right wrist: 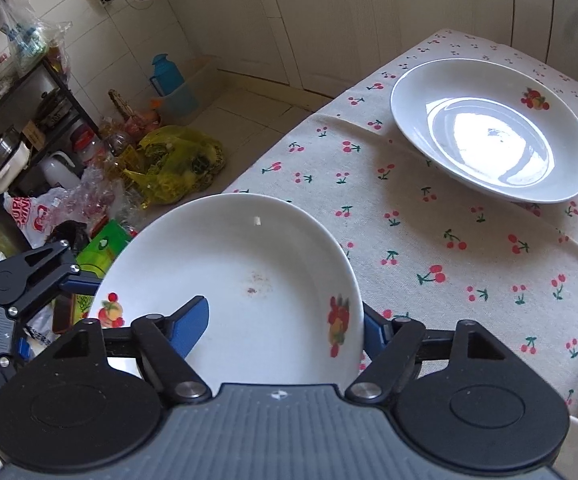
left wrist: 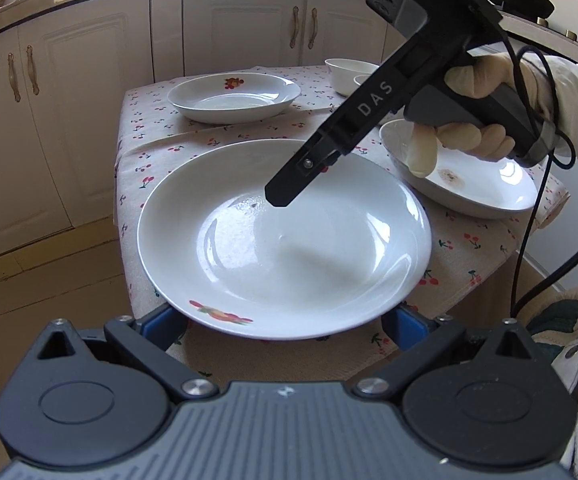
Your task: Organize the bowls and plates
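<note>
Holding the near plate (right wrist: pixel 245 280) by its edge, my right tongs (right wrist: pixel 285 328) are closed in on it. One blue pad (right wrist: pixel 193 324) lies on the white inside of the dish, and the other pad (right wrist: pixel 373 336) sits outside the rim, just beside a fruit decal. From my other hand's view those tongs come down at a slant from the upper right, gripped by my gloved hand (left wrist: pixel 485 80), their dark tip resting over the plate's hollow. My left tongs (left wrist: pixel 285 320) reach in from the opposite side. Their two blue fingers stand wide apart on either side of the plate's near rim, with the tips hidden under it. I cannot tell whether they press on the plate or merely sit below it. The near plate itself lies at the corner of the table, over the cherry-print cloth (right wrist: pixel 429 240), part of it jutting past the table's edge above the floor. It has a faint reddish smudge in its middle. Further back on the cloth, well apart, a far plate (right wrist: pixel 489 128) with its own fruit decal sits flat and shines in the light. To the right, partly behind my gloved hand, is a stained plate (left wrist: pixel 489 188) with a brownish mark in it. Two white bowls (left wrist: pixel 349 74) stand side by side near the far edge.
</note>
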A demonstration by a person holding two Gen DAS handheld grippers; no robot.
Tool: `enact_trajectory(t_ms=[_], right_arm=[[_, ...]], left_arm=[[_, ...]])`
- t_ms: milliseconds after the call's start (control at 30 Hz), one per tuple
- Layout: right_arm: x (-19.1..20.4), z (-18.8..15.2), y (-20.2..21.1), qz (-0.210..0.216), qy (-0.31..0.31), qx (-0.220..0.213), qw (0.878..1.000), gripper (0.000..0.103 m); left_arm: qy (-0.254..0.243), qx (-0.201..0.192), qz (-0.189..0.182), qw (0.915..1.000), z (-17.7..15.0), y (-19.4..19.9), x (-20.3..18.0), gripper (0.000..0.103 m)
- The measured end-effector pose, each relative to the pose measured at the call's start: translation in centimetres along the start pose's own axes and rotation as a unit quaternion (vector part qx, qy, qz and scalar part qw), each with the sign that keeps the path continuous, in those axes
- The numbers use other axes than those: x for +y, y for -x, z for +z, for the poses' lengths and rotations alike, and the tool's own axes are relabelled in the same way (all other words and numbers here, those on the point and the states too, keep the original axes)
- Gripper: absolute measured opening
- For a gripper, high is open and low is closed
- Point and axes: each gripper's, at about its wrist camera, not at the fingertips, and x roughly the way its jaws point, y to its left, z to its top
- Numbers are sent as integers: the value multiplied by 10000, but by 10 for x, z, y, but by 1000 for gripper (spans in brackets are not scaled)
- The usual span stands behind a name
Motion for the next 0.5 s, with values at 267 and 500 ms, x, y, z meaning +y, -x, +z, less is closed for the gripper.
enact_trajectory(t_ms=[267, 500], right_arm=[[-7, 4, 5, -136, -152, -127, 9997, 82], [-24, 12, 16, -387, -376, -365, 9979, 82]], left_arm=[[-175, -18, -40, 9998, 13, -7, 3, 101], [-305, -110, -193, 9993, 31, -26, 9, 101]])
